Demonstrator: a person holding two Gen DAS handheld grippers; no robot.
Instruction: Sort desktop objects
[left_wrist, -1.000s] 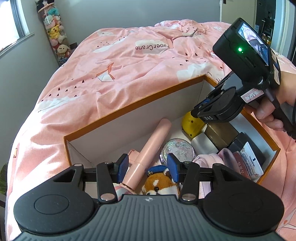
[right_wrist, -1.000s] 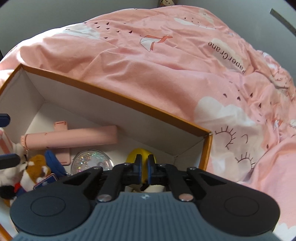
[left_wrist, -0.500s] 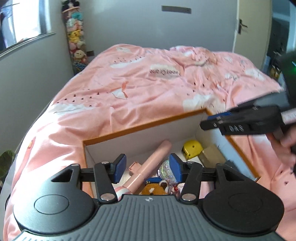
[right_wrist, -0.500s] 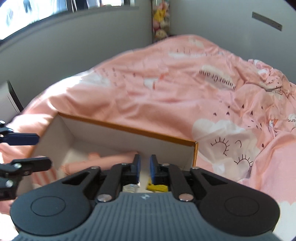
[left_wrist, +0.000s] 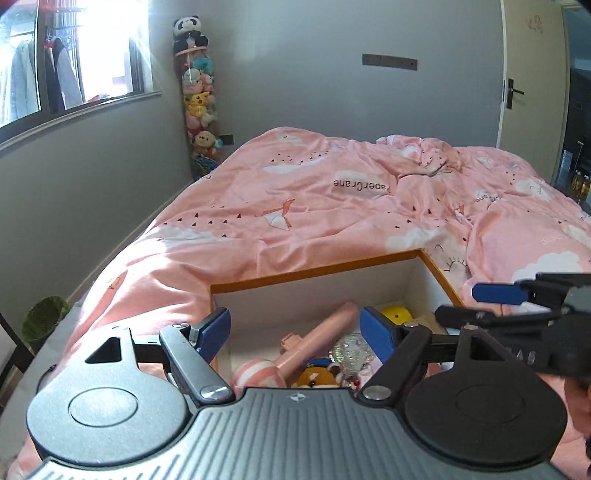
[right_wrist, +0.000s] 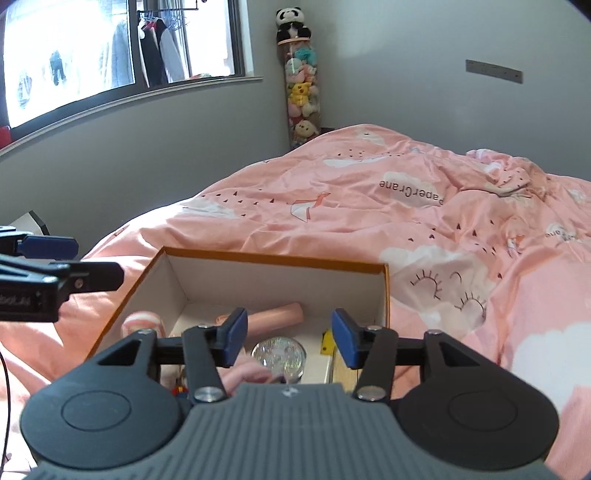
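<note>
1. Toys in the box (left_wrist: 317, 275): pink tube (left_wrist: 317, 341) slants from the front up to the back wall, near the yellow toy (left_wrist: 397, 314).
2. Left gripper (left_wrist: 295, 328) above the box front, nearer the tube; opening wide, holding nothing.
3. Right gripper (right_wrist: 290, 332) above the box too, opening, holding nothing.

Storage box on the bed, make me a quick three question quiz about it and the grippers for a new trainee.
1. True or false: the left gripper is gripping the pink tube.
2. What colour is the rim of the box?
3. The glitter globe lies: A) on the duvet, B) inside the box, C) in the right gripper.

Key: 1 false, both grippers are empty, jaws opening. 2 orange. 3 B.
</note>
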